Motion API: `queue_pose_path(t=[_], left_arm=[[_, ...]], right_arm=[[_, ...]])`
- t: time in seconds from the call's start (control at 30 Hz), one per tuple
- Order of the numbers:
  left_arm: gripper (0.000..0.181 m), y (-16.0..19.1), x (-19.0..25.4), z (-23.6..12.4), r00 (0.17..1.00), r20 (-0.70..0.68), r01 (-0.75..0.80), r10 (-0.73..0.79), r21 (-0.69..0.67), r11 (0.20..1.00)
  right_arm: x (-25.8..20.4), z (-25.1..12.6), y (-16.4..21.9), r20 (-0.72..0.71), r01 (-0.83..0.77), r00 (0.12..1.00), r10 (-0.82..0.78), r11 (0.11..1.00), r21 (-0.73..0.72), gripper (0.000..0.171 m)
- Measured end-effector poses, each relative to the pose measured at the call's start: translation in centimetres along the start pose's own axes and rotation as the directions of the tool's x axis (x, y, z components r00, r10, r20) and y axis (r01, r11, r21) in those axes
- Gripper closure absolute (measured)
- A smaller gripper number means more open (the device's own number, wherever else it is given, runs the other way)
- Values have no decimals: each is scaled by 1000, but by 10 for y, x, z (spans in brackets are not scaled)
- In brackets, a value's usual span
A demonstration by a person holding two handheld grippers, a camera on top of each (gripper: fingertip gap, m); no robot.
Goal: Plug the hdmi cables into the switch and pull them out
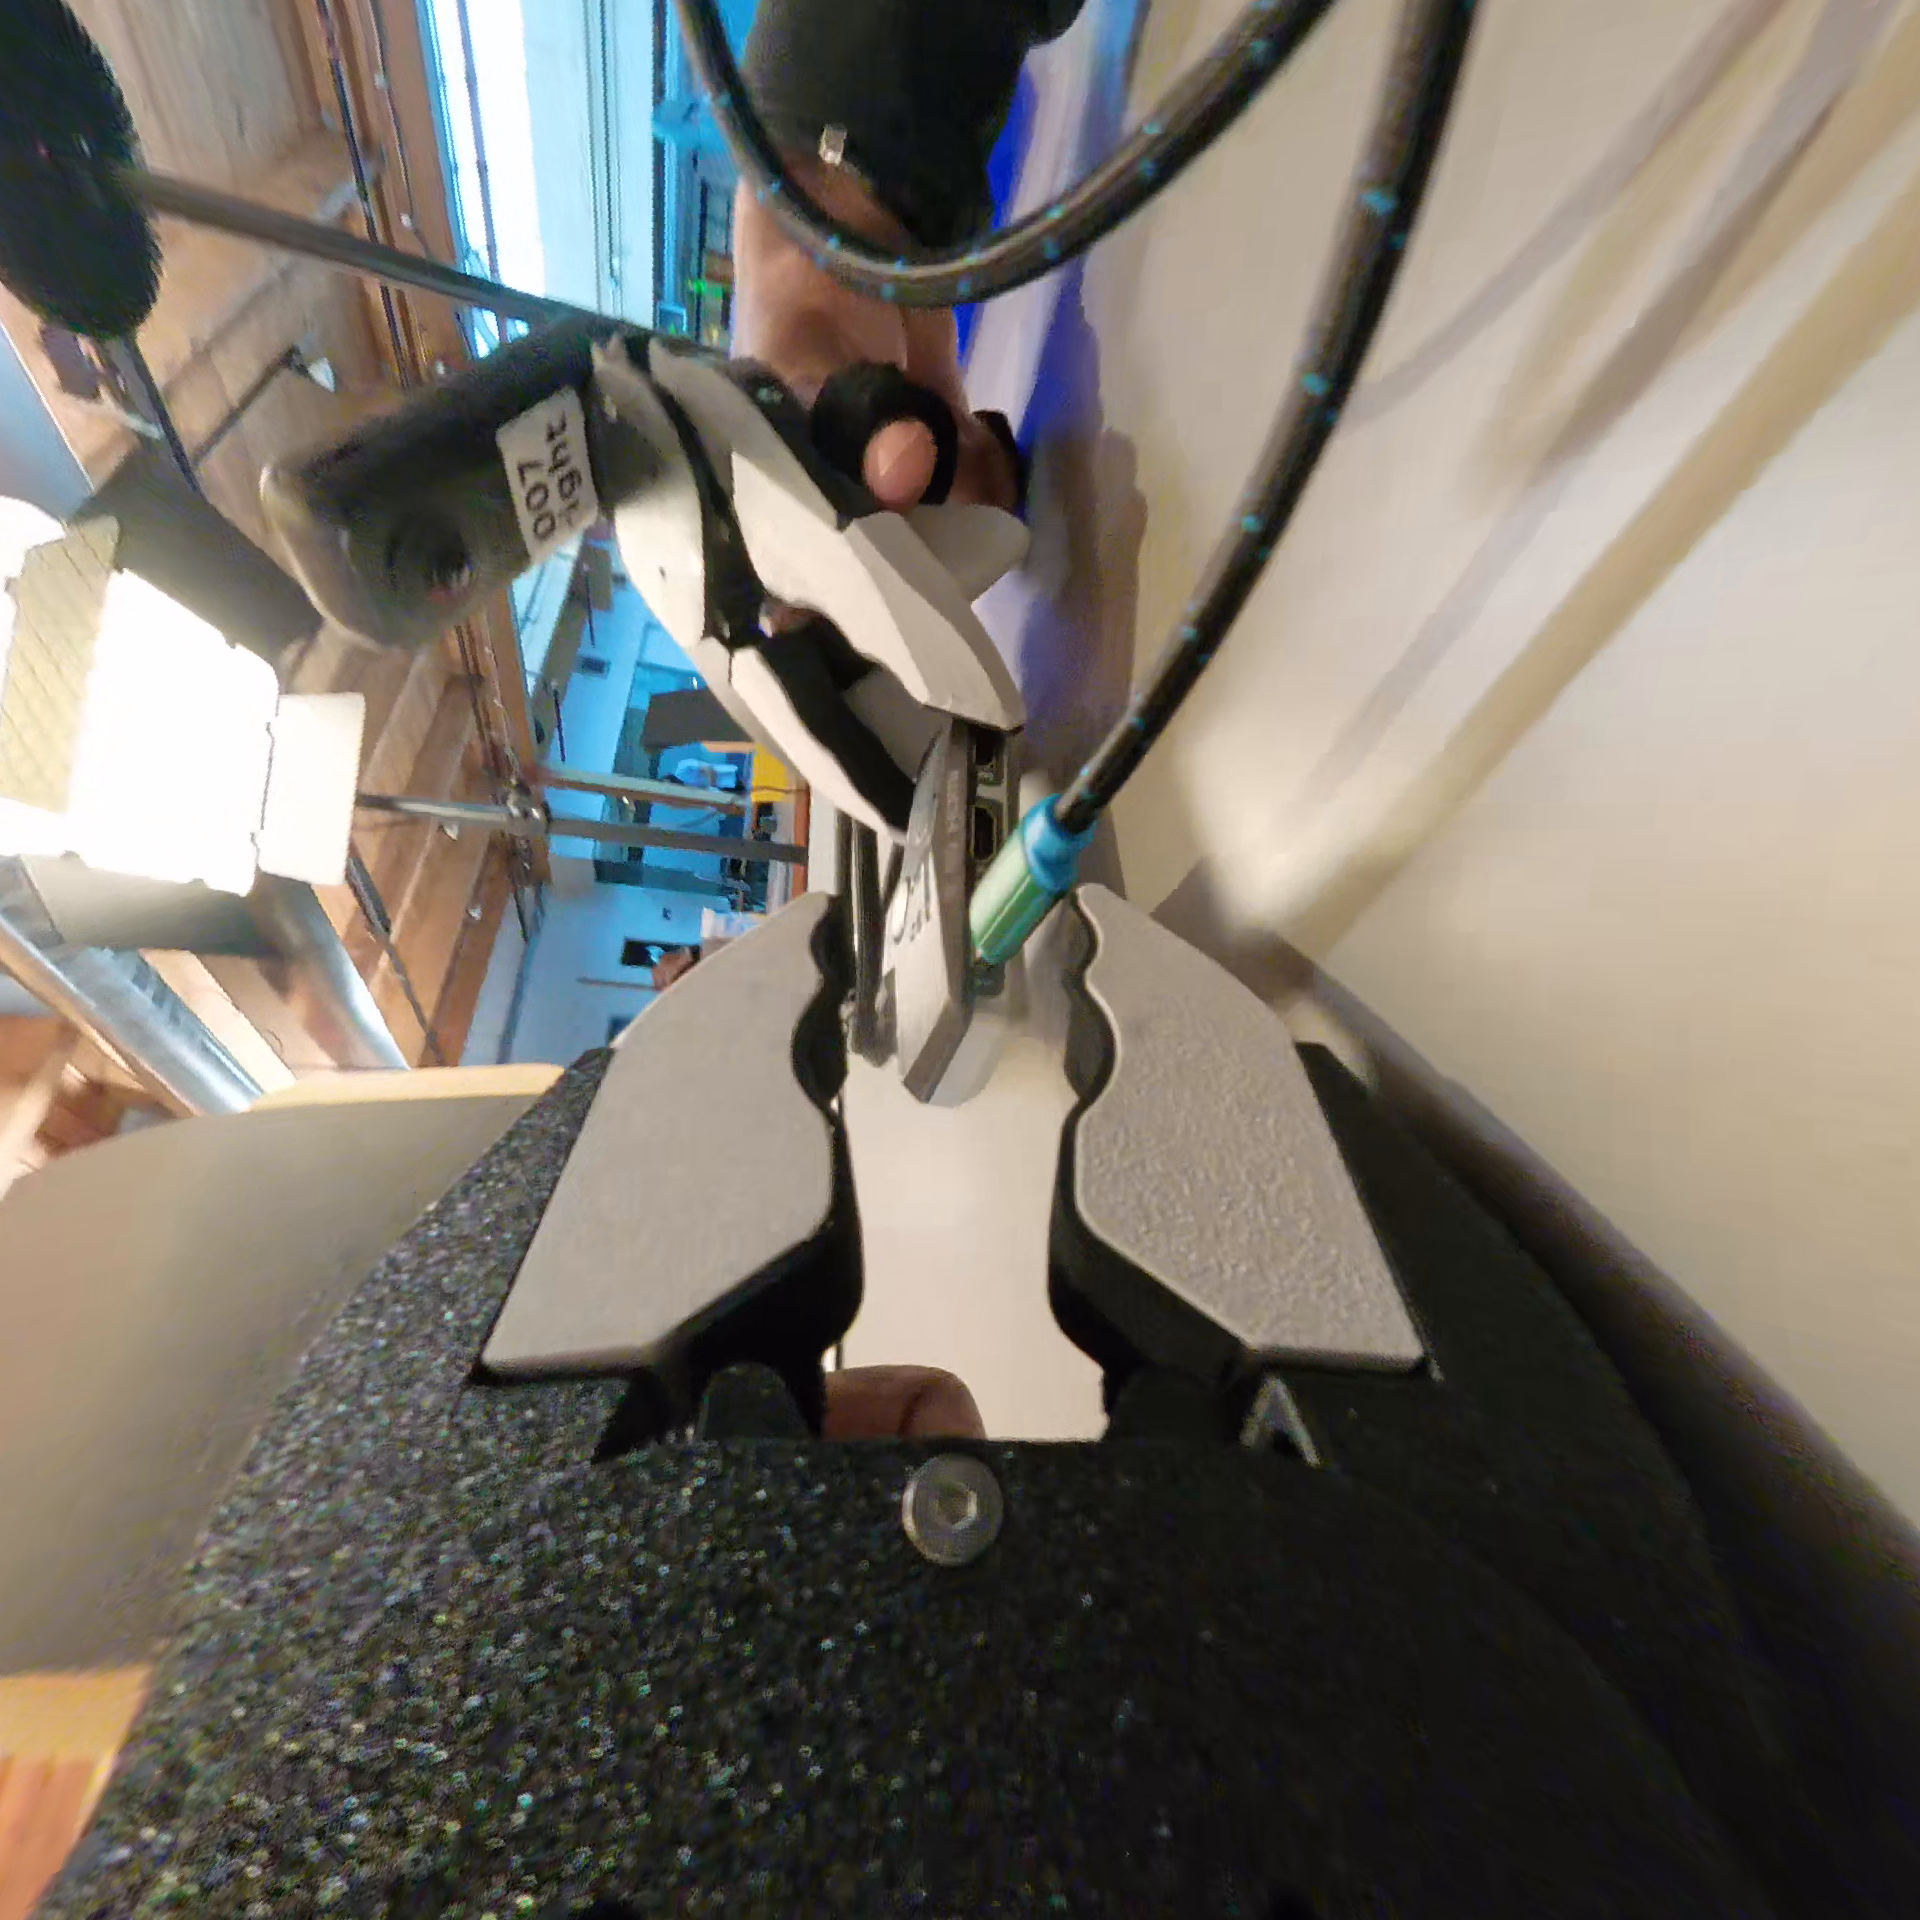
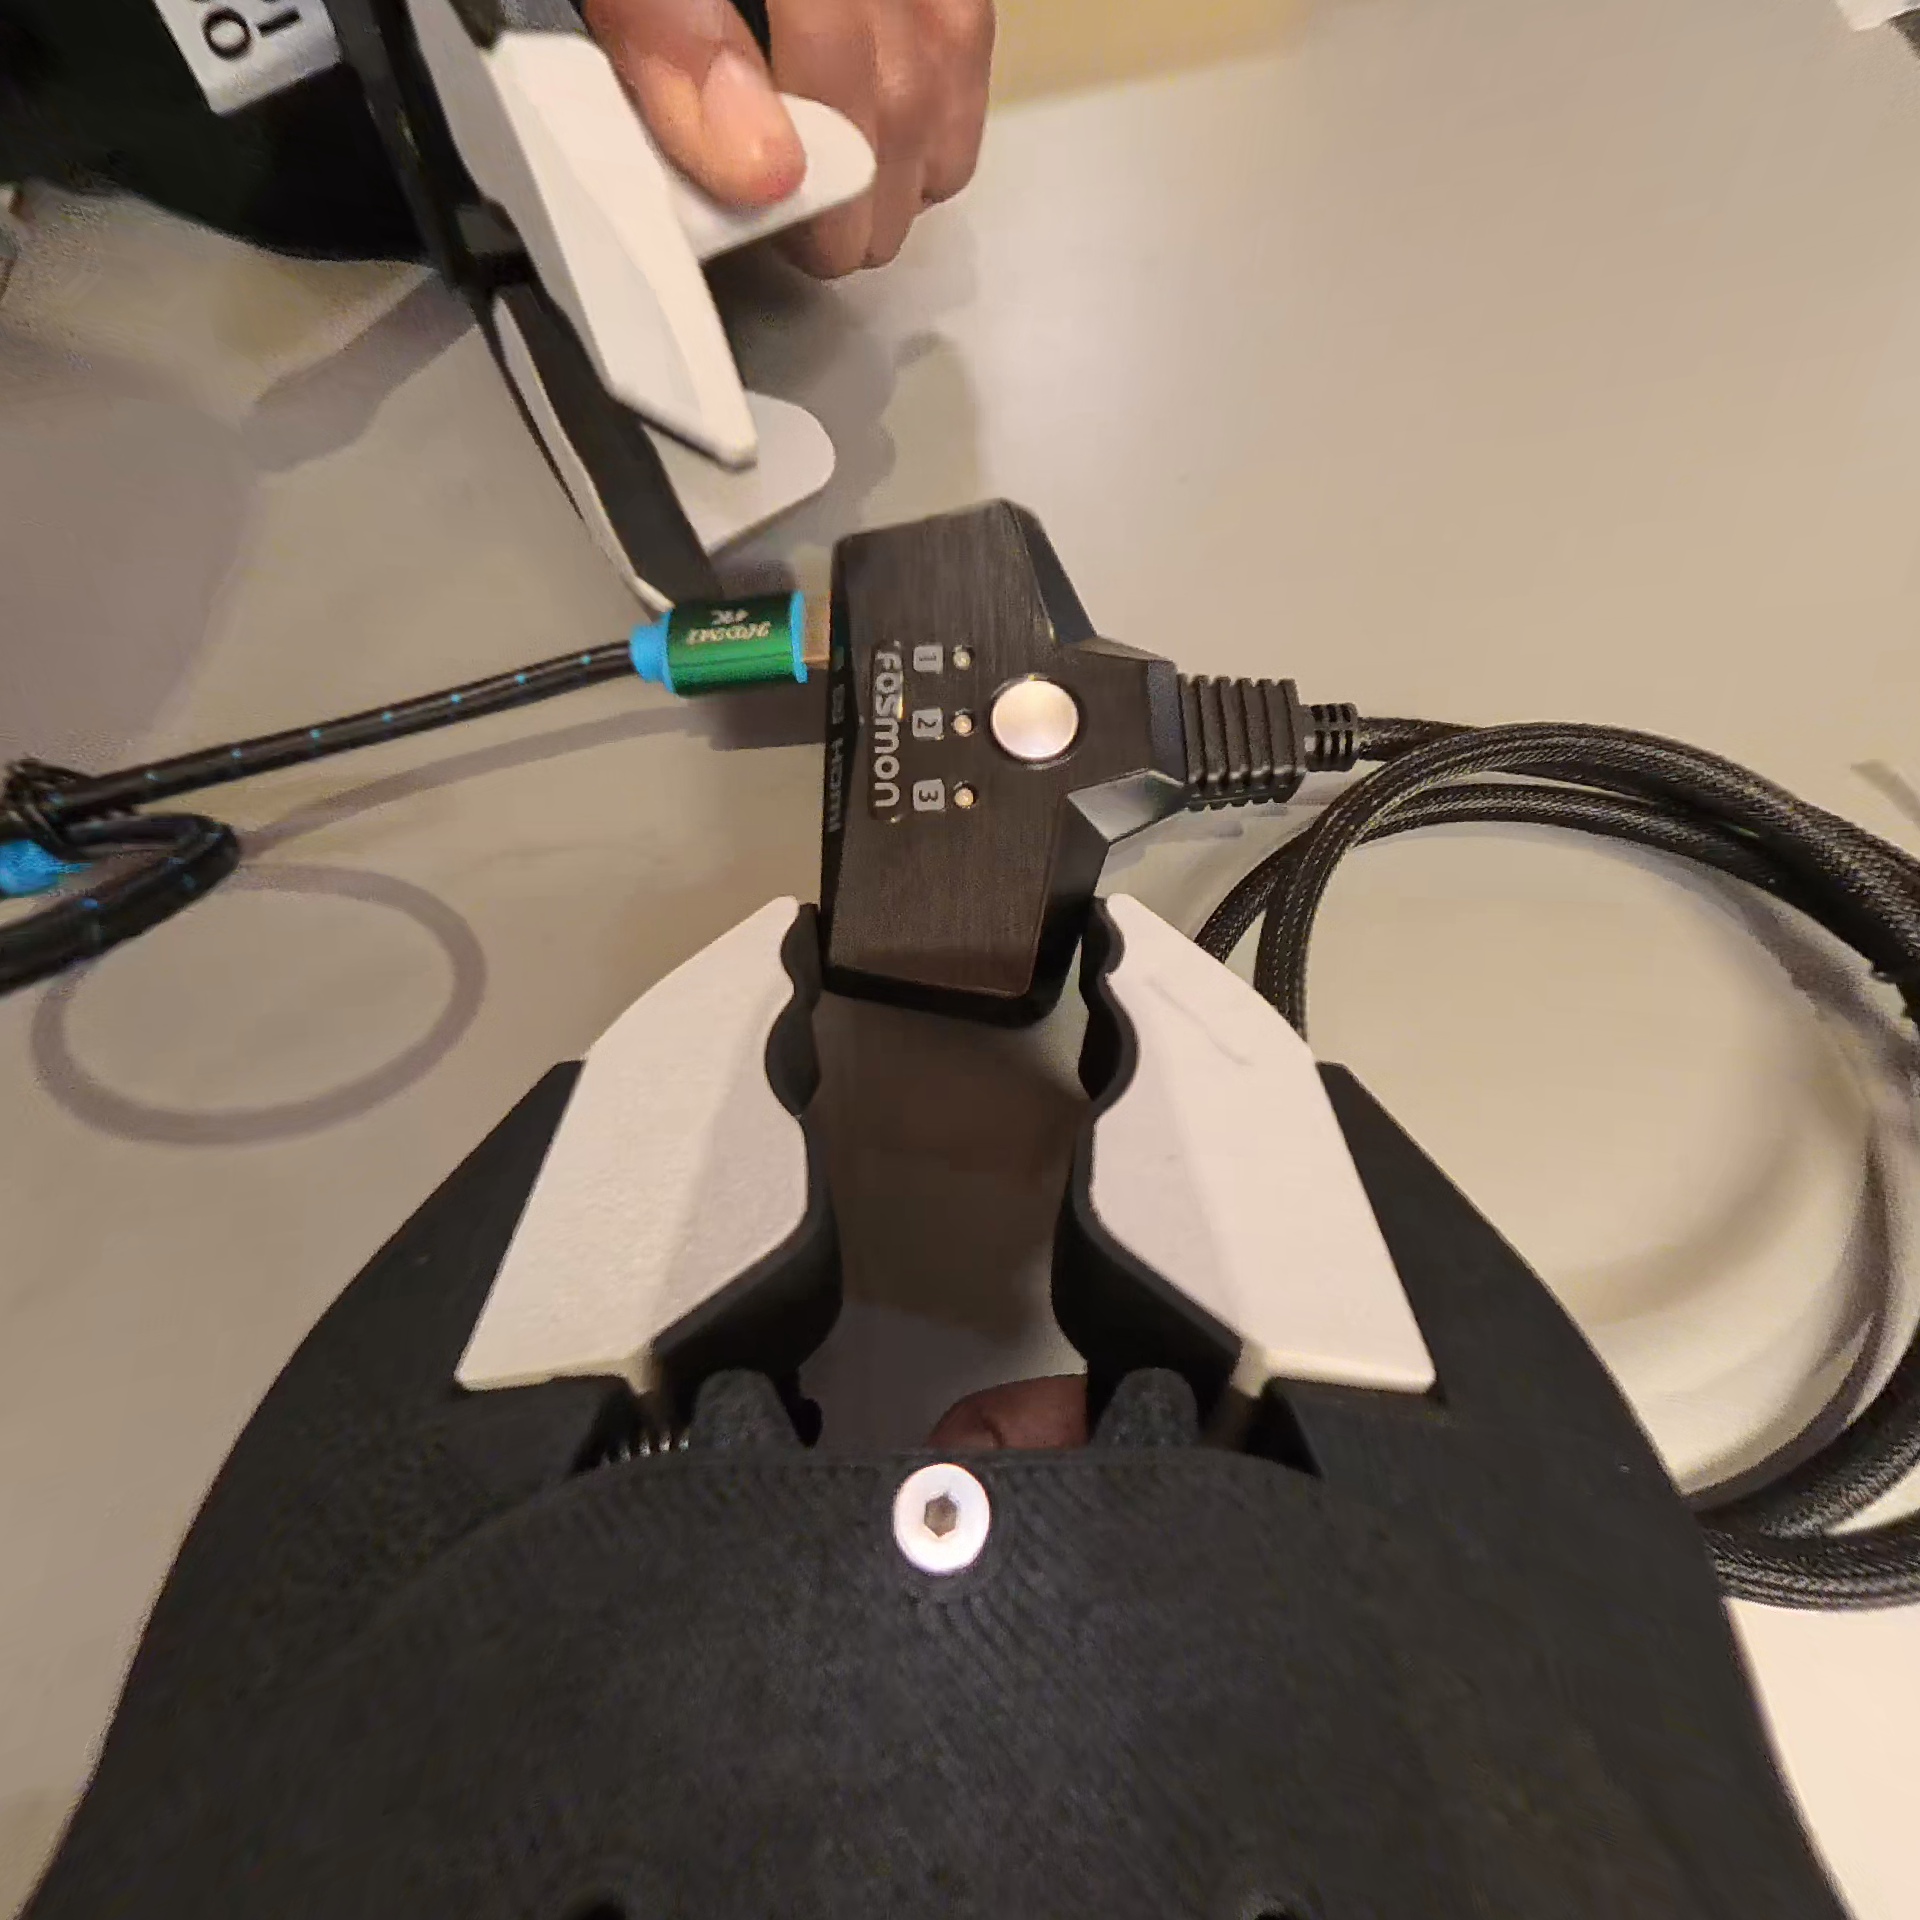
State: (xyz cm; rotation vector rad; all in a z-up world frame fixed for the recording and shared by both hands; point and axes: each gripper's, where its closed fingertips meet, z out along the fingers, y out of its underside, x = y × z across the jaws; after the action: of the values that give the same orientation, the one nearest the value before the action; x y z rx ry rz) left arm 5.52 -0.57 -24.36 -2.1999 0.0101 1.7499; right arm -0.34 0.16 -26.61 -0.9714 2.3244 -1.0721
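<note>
A black HDMI switch (image 2: 945,790) lies on the pale table (image 2: 1455,416). My right gripper (image 2: 945,935) is shut on its near end; it also shows in the left wrist view (image 1: 935,748), holding the switch (image 1: 940,977) edge-on with free ports showing. A green plug with a blue collar (image 2: 732,649) sits in the switch's first port, on a black cable with blue flecks (image 2: 364,727). My left gripper (image 1: 951,914) is open, its fingers either side of the plug (image 1: 1013,888) without pinching it. It also shows at the top left of the right wrist view (image 2: 717,530).
The switch's own thick black braided cable (image 2: 1558,810) coils on the table to the right. More loops of the flecked cable, with a blue tie (image 2: 26,868), lie at the left. A grey ring mark (image 2: 260,997) is on the table. A hand (image 2: 790,125) holds the left gripper.
</note>
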Motion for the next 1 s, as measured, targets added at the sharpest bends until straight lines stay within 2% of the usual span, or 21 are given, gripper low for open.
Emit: queue_pose_path(t=[0.1,0.17,0.2,0.23,0.27,0.33,0.37,0.43,0.47,0.5,0.6,0.7,0.87,0.97,1.0], left_arm=[[139,8,-3,-8,975,-19,220,-220,-17,975],[140,18,-8,-13,889,-24,456,-457,-40,889],[146,25,-17,-15,845,18,534,-534,-69,843],[148,34,-22,-15,765,42,642,-642,-118,758],[146,39,-20,-15,648,34,752,-761,-187,632],[139,38,-12,-14,334,5,905,-943,-282,319],[138,35,-8,-13,154,11,939,-988,-314,142],[138,26,1,-10,-159,0,927,-987,-344,-149],[138,24,6,-8,-263,0,898,-965,-365,-244],[138,22,9,-5,-331,-9,877,-944,-372,-304],[138,22,0,2,-475,-19,839,-880,-311,-446],[137,13,-4,9,-552,-76,806,-831,-306,-507],[138,-2,-14,23,-595,-153,792,-789,-280,-543],[166,0,-21,28,-608,-182,791,-773,-226,-569],[166,0,-22,28,-602,-185,796,-776,-220,-565]], right_arm=[[9,-3,-1,-50,-9,999,10,1000,17,124],[14,-5,0,-72,-19,997,21,1000,22,124],[16,-6,0,-80,-20,997,22,1000,21,124],[18,-6,1,-91,-19,996,21,1000,19,124],[19,-7,2,-105,-17,994,19,1000,17,124],[23,-8,2,-128,-22,991,24,1000,17,124],[24,-9,0,-138,-24,990,27,999,23,124],[26,-10,-2,-154,-11,988,16,999,35,124],[26,-11,-2,-161,0,987,6,999,38,124],[26,-12,-4,-167,11,986,-4,999,44,124],[23,-16,-10,-182,42,983,-28,996,74,125],[22,-21,-19,-219,83,974,-58,990,110,125],[24,-33,-34,-279,133,957,-79,974,183,125],[21,-33,-33,-287,166,952,-110,970,177,125],[22,-32,-32,-299,178,946,-122,970,165,124]])
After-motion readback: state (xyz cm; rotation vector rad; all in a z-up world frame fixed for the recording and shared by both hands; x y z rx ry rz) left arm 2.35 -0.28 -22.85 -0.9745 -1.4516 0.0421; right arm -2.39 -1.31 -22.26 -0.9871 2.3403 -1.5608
